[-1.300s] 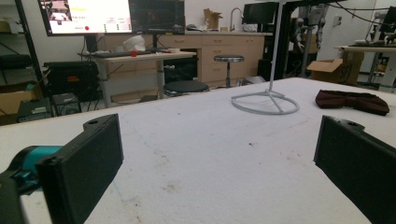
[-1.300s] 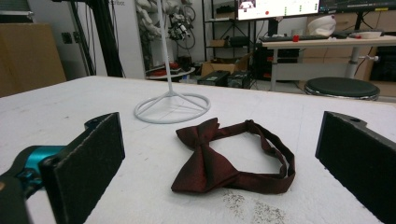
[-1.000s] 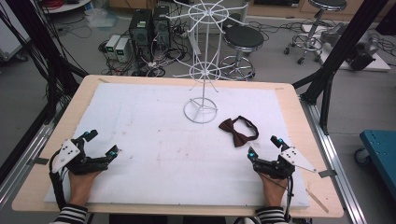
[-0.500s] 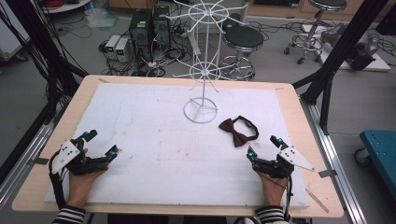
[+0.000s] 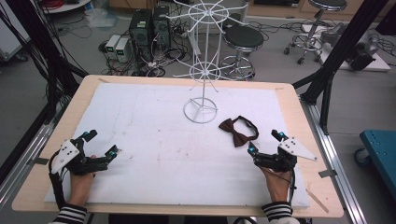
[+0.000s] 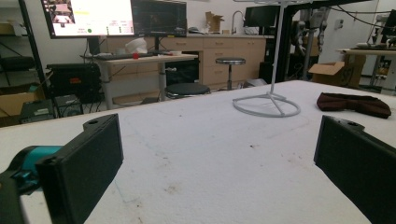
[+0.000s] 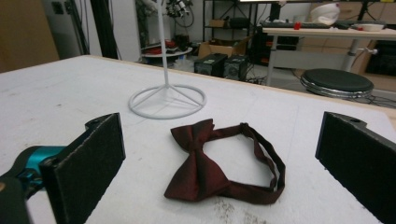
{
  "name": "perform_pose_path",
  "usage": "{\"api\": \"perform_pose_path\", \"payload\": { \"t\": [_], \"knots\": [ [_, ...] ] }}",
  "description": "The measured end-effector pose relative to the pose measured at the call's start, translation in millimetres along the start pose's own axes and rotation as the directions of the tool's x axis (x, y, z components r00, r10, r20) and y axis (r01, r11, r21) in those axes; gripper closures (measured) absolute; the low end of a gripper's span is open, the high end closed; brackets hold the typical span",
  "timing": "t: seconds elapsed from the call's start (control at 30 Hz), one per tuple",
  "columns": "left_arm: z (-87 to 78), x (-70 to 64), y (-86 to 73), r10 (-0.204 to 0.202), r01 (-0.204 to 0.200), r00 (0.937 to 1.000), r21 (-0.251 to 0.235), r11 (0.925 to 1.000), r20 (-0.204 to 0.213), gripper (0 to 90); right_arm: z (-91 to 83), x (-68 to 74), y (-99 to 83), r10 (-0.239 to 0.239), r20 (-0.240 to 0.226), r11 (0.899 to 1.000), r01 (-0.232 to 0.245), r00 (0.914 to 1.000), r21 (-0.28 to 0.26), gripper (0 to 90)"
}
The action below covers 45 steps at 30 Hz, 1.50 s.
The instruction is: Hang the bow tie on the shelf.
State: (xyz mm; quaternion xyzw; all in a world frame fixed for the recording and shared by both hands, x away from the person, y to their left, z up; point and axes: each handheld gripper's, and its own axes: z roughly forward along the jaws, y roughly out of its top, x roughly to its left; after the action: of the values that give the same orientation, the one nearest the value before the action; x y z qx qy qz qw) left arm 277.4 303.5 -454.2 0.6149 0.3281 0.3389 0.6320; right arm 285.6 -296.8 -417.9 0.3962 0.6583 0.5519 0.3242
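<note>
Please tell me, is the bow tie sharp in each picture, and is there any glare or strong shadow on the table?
Right gripper view: bow tie sharp, its own jaws slightly soft. Left gripper view: bow tie small but clear. High view: even light on the white mat, no glare, only faint shadows near the wire stand.

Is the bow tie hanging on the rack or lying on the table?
Lying flat on the table: the bow tie rests on the white pad, strap looped, beside the rack's ring base.

Both tools were black with teal bits near the jaws, the left tool [image 5: 99,144] and right tool [image 5: 265,142] each topped by a grey three-cornered plate. A black cable trailed off each one. Sleeves were black-and-white striped.
</note>
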Motion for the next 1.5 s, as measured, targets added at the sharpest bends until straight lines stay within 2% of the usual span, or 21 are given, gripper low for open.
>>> {"api": "perform_pose_path", "payload": {
  "t": [0.13, 0.27, 0.33, 0.43, 0.53, 0.63, 0.77, 0.9, 0.93, 1.0, 1.07, 1.13, 1.3, 1.4, 1.43, 1.47, 1.5],
  "knots": [
    [-0.1, -0.1, 0.0, 0.000, 0.000, 1.0000, 0.001, 1.0000, -0.001, 1.7, 5.3, -1.4, 12.7, -0.038, -0.020, 0.999, 0.039, 0.9991, 0.038, 0.6],
    [0.0, 0.0, 0.0, 0.000, 0.000, 1.0000, -0.001, 1.0000, 0.000, 1.7, 13.8, -1.8, 24.0, -0.062, -0.053, 0.992, 0.068, 0.9966, 0.110, 0.6],
    [0.0, -0.2, 0.0, 0.000, 0.000, 1.0000, -0.001, 1.0000, 0.000, 1.7, 19.6, -3.5, 29.0, -0.070, -0.078, 0.986, 0.081, 0.9945, 0.144, 0.6],
    [0.0, -0.1, 0.0, -0.001, 0.001, 1.0000, -0.001, 1.0000, 0.000, 1.7, 29.1, -5.3, 34.7, -0.046, -0.111, 0.979, 0.067, 0.9927, 0.193, 0.6],
    [0.0, -0.1, 0.0, -0.001, 0.001, 1.0000, -0.001, 1.0000, 0.001, 1.7, 39.6, -5.4, 40.3, -0.032, -0.131, 0.965, 0.065, 0.9908, 0.255, 0.6],
    [0.0, -0.1, -0.1, -0.001, 0.001, 1.0000, -0.002, 1.0000, -0.001, 1.7, 49.0, -4.9, 45.0, -0.042, -0.144, 0.952, 0.083, 0.9887, 0.294, 0.6],
    [0.0, -0.1, -0.1, -0.004, 0.004, 1.0000, -0.003, 1.0000, -0.002, 1.7, 61.6, -5.9, 51.0, -0.043, -0.163, 0.931, 0.099, 0.9856, 0.352, 0.6],
    [0.0, -0.1, -0.1, -0.003, 0.003, 1.0000, -0.003, 1.0000, -0.002, 1.7, 74.8, -7.1, 55.8, -0.053, -0.183, 0.897, 0.127, 0.9816, 0.422, 0.6],
    [-0.1, -0.1, -0.1, -0.004, 0.004, 1.0000, -0.003, 1.0000, -0.001, 1.7, 77.8, -7.4, 56.4, -0.049, -0.196, 0.893, 0.130, 0.9795, 0.430, 0.6],
    [-0.1, -0.1, -0.1, -0.004, 0.004, 1.0000, -0.003, 1.0000, -0.002, 1.7, 83.2, -7.3, 57.8, -0.049, -0.219, 0.878, 0.146, 0.9745, 0.456, 0.6],
    [0.0, -0.2, 0.0, -0.001, 0.001, 1.0000, -0.002, 1.0000, -0.001, 1.7, 89.4, -6.2, 59.3, -0.063, -0.230, 0.856, 0.171, 0.9712, 0.489, 0.6],
    [-0.1, -0.2, -0.1, -0.001, 0.001, 1.0000, -0.002, 1.0000, -0.001, 1.7, 93.7, -5.9, 60.1, -0.061, -0.242, 0.844, 0.179, 0.9684, 0.506, 0.6],
    [0.0, -0.1, -0.1, -0.003, 0.003, 1.0000, -0.003, 1.0000, -0.002, 1.7, 104.6, -5.6, 61.5, -0.068, -0.259, 0.799, 0.208, 0.9635, 0.565, 0.6],
    [0.0, -0.1, -0.1, -0.003, 0.003, 1.0000, -0.003, 1.0000, -0.002, 1.7, 110.3, -6.0, 61.8, -0.073, -0.261, 0.781, 0.218, 0.9625, 0.585, 0.7],
    [-0.1, -0.1, -0.1, -0.004, 0.004, 1.0000, -0.003, 1.0000, -0.002, 1.7, 112.0, -6.4, 61.1, -0.068, -0.263, 0.781, 0.215, 0.9624, 0.587, 0.7],
    [0.0, 0.0, -0.1, -0.002, 0.002, 1.0000, -0.003, 1.0000, -0.001, 1.7, 113.9, -6.8, 60.2, -0.064, -0.262, 0.775, 0.213, 0.9630, 0.595, 0.7],
    [0.0, -0.1, -0.1, -0.003, 0.003, 1.0000, -0.003, 1.0000, -0.002, 1.7, 116.0, -7.3, 59.3, -0.064, -0.263, 0.761, 0.218, 0.9627, 0.611, 0.7]
  ]
}}
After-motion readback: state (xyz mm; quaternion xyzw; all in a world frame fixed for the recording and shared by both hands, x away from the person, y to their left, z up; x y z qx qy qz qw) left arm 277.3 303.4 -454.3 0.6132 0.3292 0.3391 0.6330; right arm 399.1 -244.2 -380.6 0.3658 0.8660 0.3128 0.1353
